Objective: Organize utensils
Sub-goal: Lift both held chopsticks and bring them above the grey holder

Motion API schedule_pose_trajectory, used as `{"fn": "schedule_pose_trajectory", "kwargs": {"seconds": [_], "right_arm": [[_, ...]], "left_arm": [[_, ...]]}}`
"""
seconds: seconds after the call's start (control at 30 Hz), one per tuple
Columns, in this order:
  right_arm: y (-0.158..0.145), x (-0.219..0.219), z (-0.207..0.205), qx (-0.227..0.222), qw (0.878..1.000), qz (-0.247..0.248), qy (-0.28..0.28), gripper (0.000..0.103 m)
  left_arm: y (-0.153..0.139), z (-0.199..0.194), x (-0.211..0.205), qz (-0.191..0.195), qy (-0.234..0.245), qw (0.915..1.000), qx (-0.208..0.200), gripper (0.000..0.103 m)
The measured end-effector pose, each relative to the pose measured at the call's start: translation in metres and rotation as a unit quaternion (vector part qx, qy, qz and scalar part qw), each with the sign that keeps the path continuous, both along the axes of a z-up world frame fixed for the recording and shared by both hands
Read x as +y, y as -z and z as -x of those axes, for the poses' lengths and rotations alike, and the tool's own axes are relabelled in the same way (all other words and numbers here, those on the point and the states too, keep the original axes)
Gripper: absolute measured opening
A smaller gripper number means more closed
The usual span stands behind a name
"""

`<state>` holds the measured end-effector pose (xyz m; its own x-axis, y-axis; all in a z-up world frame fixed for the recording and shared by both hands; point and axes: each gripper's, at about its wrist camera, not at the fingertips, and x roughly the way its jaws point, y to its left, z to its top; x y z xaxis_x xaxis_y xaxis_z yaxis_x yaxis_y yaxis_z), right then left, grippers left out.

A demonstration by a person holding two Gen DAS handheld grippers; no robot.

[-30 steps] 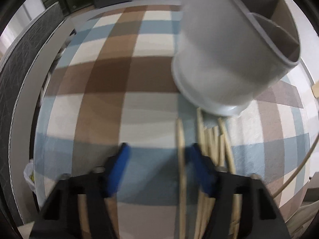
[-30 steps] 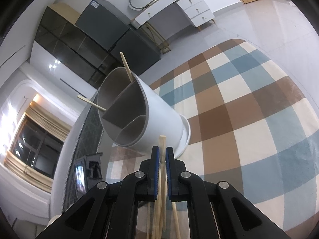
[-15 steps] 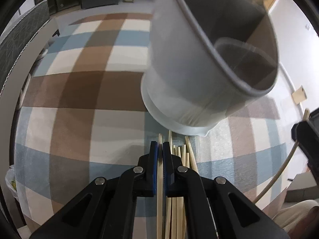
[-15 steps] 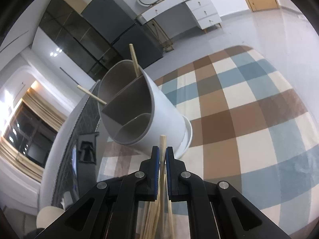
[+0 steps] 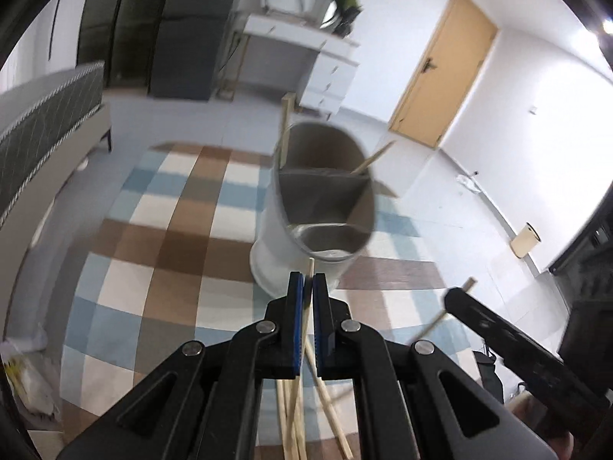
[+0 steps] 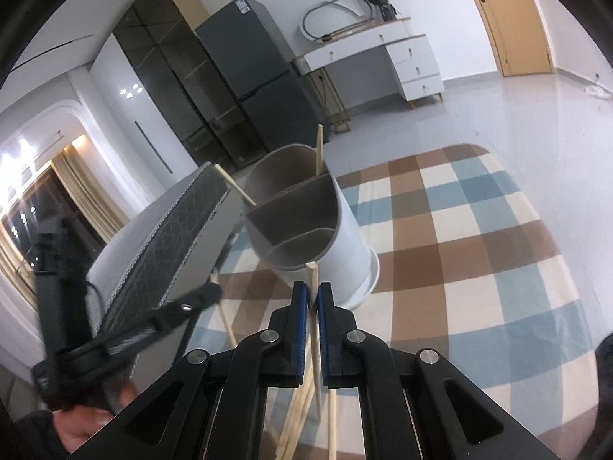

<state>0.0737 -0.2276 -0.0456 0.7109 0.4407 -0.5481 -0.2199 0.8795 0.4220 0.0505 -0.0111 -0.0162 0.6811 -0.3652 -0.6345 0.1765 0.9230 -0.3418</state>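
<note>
A white divided utensil holder (image 5: pixel 306 226) (image 6: pixel 337 237) stands on the checked cloth, with two chopsticks (image 6: pixel 318 149) in its far compartment. My left gripper (image 5: pixel 308 283) is shut on one wooden chopstick (image 5: pixel 309 268), lifted just short of the holder's rim. My right gripper (image 6: pixel 312 293) is shut on another chopstick (image 6: pixel 313 280), also near the holder's base. Several loose chopsticks (image 5: pixel 329 414) lie on the cloth below the grippers. The right gripper shows at the right of the left wrist view (image 5: pixel 459 295), the left gripper at the left of the right wrist view (image 6: pixel 207 291).
The checked blue, brown and white cloth (image 6: pixel 479 237) covers the table. A grey padded bench (image 5: pixel 42 115) runs along the left. A white desk (image 6: pixel 383 57), a dark fridge (image 6: pixel 253 76) and a wooden door (image 5: pixel 440 84) stand farther back.
My left gripper closed on a chopstick from the pile and lifted it, tilting up toward the holder's opening. My right gripper stays shut on its chopstick and rose slightly.
</note>
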Motion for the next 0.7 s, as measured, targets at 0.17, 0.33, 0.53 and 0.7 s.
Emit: {"fn": "schedule_pose_trajectory", "kwargs": {"seconds": [0.17, 0.33, 0.53, 0.7], "right_arm": [[-0.008, 0.005, 0.016, -0.02, 1.0, 0.023, -0.005, 0.004], [-0.011, 0.004, 0.027, -0.027, 0.999, 0.028, -0.003, 0.004], [-0.015, 0.002, 0.036, -0.031, 0.999, 0.024, -0.002, 0.004], [-0.026, 0.001, 0.041, -0.053, 0.998, 0.034, -0.007, 0.004]], "left_arm": [[-0.007, 0.016, -0.005, -0.018, 0.007, 0.9998, -0.008, 0.001], [-0.014, 0.022, -0.002, -0.023, 0.006, 0.9993, -0.03, 0.001], [-0.025, 0.029, -0.005, -0.029, 0.019, 0.9983, -0.046, 0.0], [-0.028, 0.027, -0.005, -0.038, 0.021, 0.9981, -0.043, 0.0]]}}
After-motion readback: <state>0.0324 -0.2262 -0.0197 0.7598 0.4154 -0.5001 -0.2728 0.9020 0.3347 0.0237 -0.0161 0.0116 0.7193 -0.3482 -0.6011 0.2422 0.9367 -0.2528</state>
